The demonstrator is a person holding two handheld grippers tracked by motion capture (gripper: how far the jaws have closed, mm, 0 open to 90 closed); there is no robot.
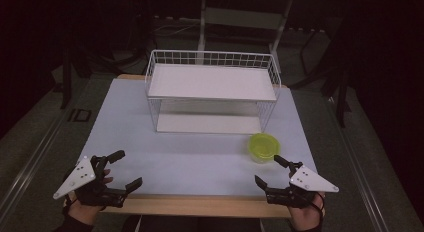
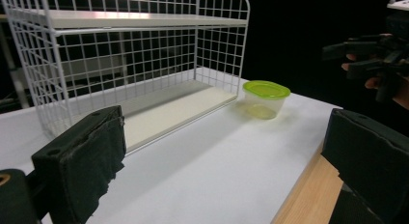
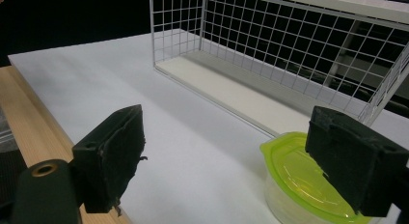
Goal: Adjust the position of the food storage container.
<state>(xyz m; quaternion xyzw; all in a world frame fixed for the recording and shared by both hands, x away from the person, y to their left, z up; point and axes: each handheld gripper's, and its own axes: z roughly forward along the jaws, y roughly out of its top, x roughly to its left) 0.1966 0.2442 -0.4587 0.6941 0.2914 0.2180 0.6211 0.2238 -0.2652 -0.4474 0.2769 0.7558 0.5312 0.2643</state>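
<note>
A person sat at a table [image 1: 200, 162] covered with a pale sheet, with a strip of bare wood along the near edge; each hand held a black two-jaw gripper, and both rested low near that near edge, well apart from one another.

The left gripper [image 1: 124, 168] lay at the near left corner; its jaws stood spread wide with nothing between them; a grey three-cornered plate sat on top of it. In the left gripper view, its two padded jaws framed open tabletop, with the other hand and its tool visible far off at the upper right.

The right gripper [image 1: 267, 170] lay at the near right; its jaws were likewise parted and released, gripping nothing. It pointed towards a small clear container [image 1: 263, 147] with a lime-green lid; the container stood upright on the sheet just beyond the jaw tips, near but not touching; in the right gripper view, the container [image 3: 304, 185] sat low and to the right, partly behind the right-hand jaw, and whether that jaw touched it could not be told from there.

Behind the container, towards the middle of the table, stood a white wire rack [image 1: 212, 89] with two flat shelves, one at the top and one at the base; the container stood just in front of the rack's near right corner, apart from it; both shelves were bare.
</note>
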